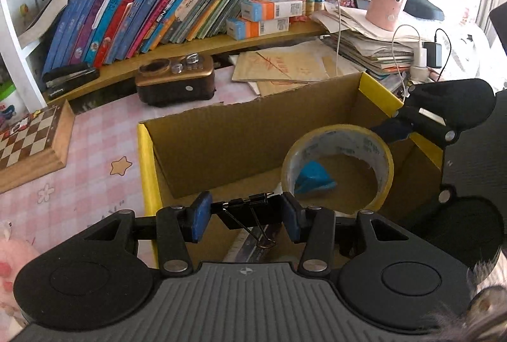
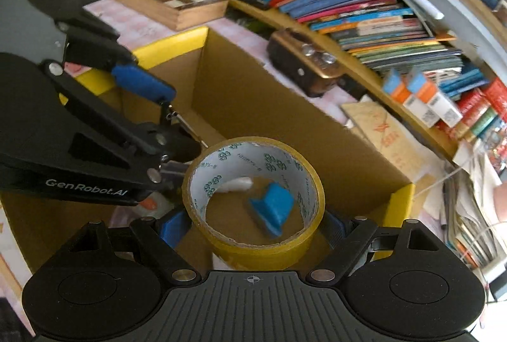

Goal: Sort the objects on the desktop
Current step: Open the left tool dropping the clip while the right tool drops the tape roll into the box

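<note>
left gripper (image 1: 242, 217) clamping binder clip (image 1: 250, 209), right gripper (image 2: 253, 224) clamping tape roll (image 2: 253, 196) (over cardboard box (image 1: 206, 148))

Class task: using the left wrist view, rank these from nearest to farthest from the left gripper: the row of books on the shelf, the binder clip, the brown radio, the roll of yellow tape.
1. binder clip, held between the left gripper fingers.
2. roll of yellow tape, just right, over the cardboard box.
3. brown radio, beyond the box, on the desk.
4. row of books, on the back shelf.

One cardboard box (image 1: 221, 148), one tape roll (image 1: 337, 164), one binder clip (image 1: 250, 212), two orange-and-blue cartons (image 1: 269, 9)
</note>
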`<state>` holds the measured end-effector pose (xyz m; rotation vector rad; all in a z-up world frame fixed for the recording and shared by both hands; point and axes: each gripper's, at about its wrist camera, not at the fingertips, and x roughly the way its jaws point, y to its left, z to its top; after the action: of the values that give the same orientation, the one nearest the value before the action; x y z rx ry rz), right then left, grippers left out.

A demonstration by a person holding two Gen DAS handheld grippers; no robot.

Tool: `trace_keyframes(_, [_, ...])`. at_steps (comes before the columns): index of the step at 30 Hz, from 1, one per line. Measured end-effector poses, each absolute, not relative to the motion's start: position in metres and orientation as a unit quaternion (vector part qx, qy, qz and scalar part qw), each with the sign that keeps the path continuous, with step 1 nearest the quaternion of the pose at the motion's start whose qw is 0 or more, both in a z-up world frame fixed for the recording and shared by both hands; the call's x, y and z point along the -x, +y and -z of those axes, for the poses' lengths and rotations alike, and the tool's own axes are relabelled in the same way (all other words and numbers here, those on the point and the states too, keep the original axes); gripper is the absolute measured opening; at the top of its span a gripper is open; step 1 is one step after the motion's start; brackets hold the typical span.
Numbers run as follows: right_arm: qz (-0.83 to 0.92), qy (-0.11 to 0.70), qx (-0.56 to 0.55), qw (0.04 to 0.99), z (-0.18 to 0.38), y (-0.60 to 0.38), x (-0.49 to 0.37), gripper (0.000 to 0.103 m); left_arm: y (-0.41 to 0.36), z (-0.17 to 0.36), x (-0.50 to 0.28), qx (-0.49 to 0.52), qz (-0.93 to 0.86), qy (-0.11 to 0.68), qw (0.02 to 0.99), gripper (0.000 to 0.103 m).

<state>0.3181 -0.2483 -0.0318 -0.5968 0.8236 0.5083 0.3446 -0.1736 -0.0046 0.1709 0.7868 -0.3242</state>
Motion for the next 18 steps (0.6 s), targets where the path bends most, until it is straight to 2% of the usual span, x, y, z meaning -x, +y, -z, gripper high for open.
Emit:
trace_keyframes(1, [-0.243, 0.392, 0.285, 0.84, 0.032, -0.247, -0.318, 0.087, -0.174, 0.004, -0.345, -0.082, 0.156, 0.382, 0.907, 0.046])
trace_keyframes(5, [-0.248, 0.38, 0.295, 0.841, 0.032, -0.247, -0.313, 0.089, -0.178, 0.004, -0.342, -0.093, 0.164, 0.377, 0.907, 0.071])
trace_keyframes(8, [-0.25, 0.375, 0.305, 0.839, 0.032, -0.247, -0.31, 0.089, -0.182, 0.004, -0.34, -0.105, 0.156, 0.374, 0.908, 0.078])
trace_keyframes(13, [-0.248, 0.348, 0.348, 0.834, 0.035, -0.245, -0.3, 0.089, -0.186, 0.004, -0.332, -0.103, 0.157, 0.374, 0.908, 0.081])
trace_keyframes(18, [-0.238, 0.311, 0.345, 0.853, 0.03, -0.25, -0.292, 0.089, -0.18, -0.005, -0.32, -0.092, 0.138, 0.353, 0.921, 0.086])
